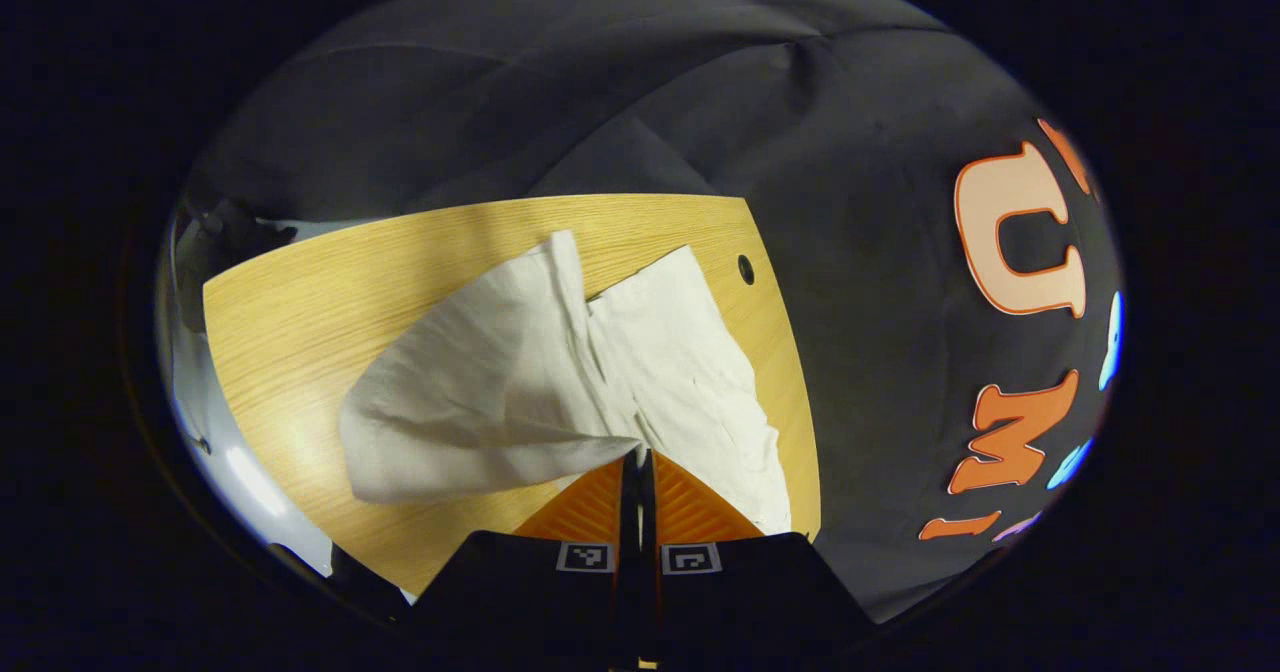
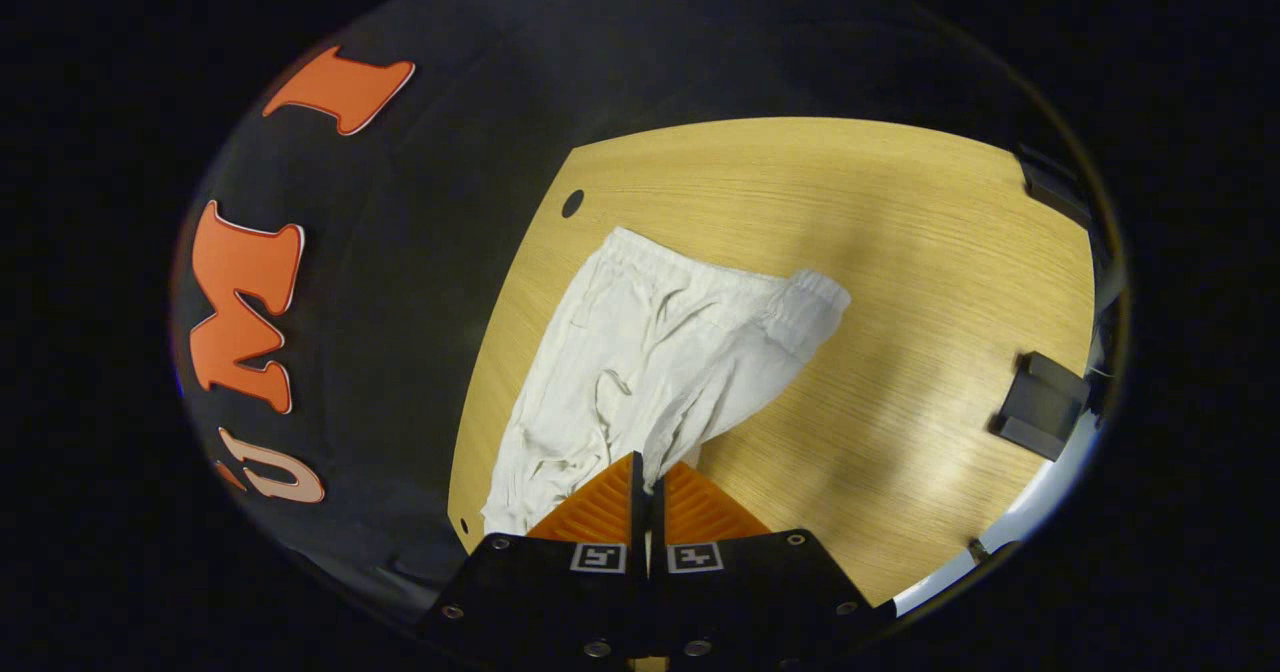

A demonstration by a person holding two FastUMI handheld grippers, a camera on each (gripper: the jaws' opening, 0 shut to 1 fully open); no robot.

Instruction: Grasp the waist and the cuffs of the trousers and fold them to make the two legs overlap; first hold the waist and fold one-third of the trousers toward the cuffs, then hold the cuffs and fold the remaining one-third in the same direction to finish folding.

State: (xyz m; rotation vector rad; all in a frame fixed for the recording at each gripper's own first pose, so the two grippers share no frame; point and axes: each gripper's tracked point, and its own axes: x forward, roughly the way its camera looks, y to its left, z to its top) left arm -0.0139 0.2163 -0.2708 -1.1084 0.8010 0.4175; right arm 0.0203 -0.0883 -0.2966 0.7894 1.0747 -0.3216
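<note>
The white trousers (image 1: 660, 372) lie crumpled on the wooden table (image 1: 300, 332). My left gripper (image 1: 640, 457) is shut on a pinch of their near edge, and a broad flap (image 1: 470, 392) rises from the table to its fingertips. In the right gripper view the trousers (image 2: 640, 362) stretch away, with the gathered waistband (image 2: 700, 267) at the far end. My right gripper (image 2: 648, 472) is shut on the near end of the fabric, and a taut fold runs from it up to the waistband's right corner (image 2: 825, 292). The fingertips hide which seam each one pinches.
The trousers lie close to the table's edge along the black cloth wall, near a small round hole (image 1: 745, 269) (image 2: 572, 202) in the tabletop. A dark block (image 2: 1040, 407) sits at the table's far right side. Bare wood (image 2: 900, 252) spreads to the right of the trousers.
</note>
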